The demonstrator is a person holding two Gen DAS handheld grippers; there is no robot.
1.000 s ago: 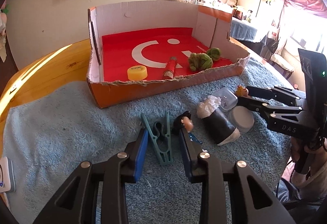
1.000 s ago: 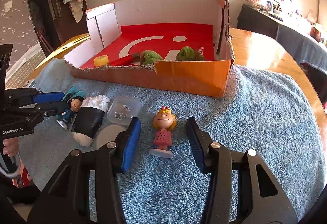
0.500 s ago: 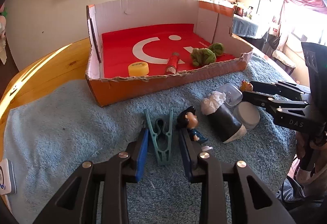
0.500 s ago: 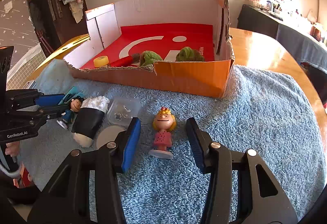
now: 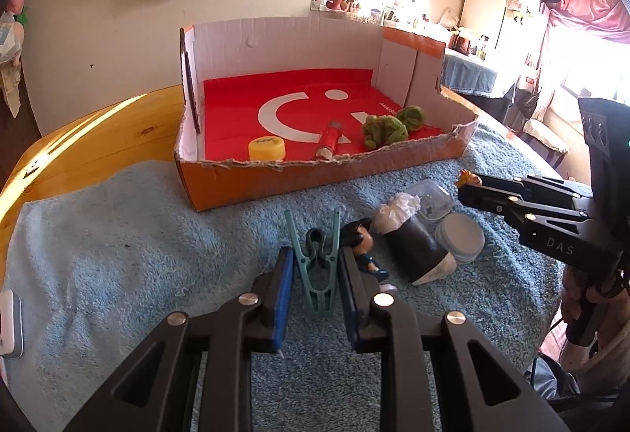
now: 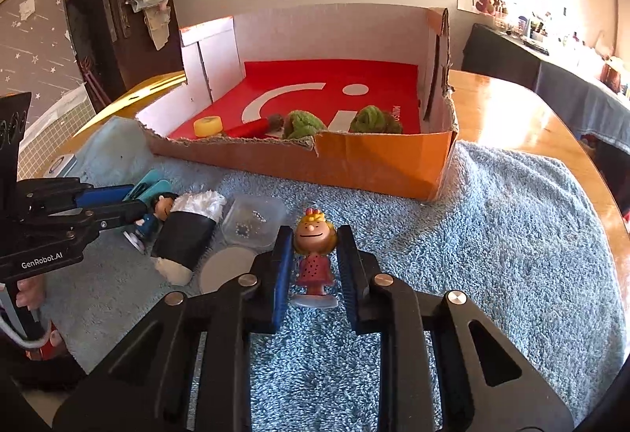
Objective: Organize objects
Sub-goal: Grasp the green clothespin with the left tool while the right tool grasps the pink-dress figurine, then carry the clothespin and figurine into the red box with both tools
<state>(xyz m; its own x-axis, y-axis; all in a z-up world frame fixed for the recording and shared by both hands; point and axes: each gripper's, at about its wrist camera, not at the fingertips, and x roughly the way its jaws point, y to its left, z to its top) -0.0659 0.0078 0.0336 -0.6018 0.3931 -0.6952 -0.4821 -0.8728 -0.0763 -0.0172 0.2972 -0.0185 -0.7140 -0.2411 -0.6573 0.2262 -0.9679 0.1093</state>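
Left wrist view: I count one cardboard box (image 5: 275,176) on the blue towel (image 5: 118,254) over the wooden desk (image 5: 86,140); in it lie one yellow cap (image 5: 267,149), one red tube (image 5: 328,141) and two green yarn clumps (image 5: 384,130). On the towel in front of the box I count one teal clothespin (image 5: 319,270), one dark-haired figurine (image 5: 364,249), one black roll (image 5: 413,247) stuffed with white tissue, one clear tub (image 5: 429,197) and one round white lid (image 5: 460,238). My left gripper (image 5: 315,270) straddles the clothespin, jaws narrowed to about its width; the blue pads (image 5: 284,298) sit right at its sides, but I cannot tell whether they press it yet. The dark-haired figurine lies just beside the right jaw. My right gripper (image 5: 466,191) shows at the right edge, its tips at the blonde figurine's head. Right wrist view: same box (image 6: 393,164), one blonde figurine (image 6: 315,258) in a red dress standing upright on the towel (image 6: 492,254), between the right gripper's (image 6: 314,243) jaws. These are partly closed, pads close to both sides of the head; contact I cannot confirm. At left I see the left gripper (image 6: 138,203) low at the clothespin, next to the roll.
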